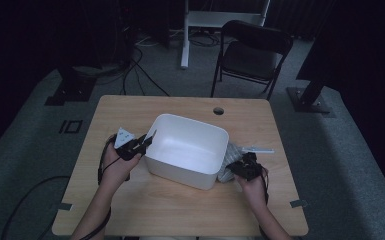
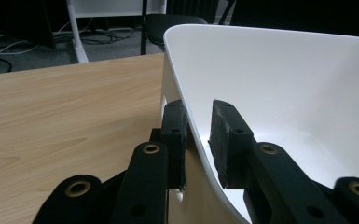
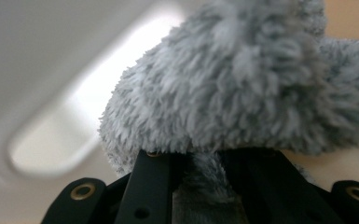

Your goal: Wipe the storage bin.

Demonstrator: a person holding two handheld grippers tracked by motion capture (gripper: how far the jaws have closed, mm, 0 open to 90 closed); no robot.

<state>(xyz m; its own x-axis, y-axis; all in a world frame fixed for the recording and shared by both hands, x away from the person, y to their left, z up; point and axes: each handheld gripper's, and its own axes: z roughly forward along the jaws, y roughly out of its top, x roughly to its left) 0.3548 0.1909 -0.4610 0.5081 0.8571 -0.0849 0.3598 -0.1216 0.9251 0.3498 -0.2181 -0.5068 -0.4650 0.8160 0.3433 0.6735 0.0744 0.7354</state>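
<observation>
Looking down from the high view, we see the wooden tabletop (image 1: 130, 200) first, and on it, turned at an angle near the middle, a white plastic bin (image 1: 187, 150) with nothing inside it. At the bin's right side, lying on the wood and touching its wall, is a fluffy grey cloth (image 1: 228, 162). Our left hand-held gripper (image 1: 145, 142) sits at the bin's left rim; in the left gripper view its two black jaws straddle the bin's wall (image 2: 279, 93), one pad outside and one inside, closed onto the thin white edge (image 2: 196, 135), so we have a grip on the bin. Our right hand-held gripper (image 1: 244, 165) is low at the cloth; in the right gripper view the jaws are drawn nearly together with a tuft of the grey cloth (image 3: 242, 84) pinched between them, and the blurred white wall of the bin (image 3: 51, 70) stands just behind it.
</observation>
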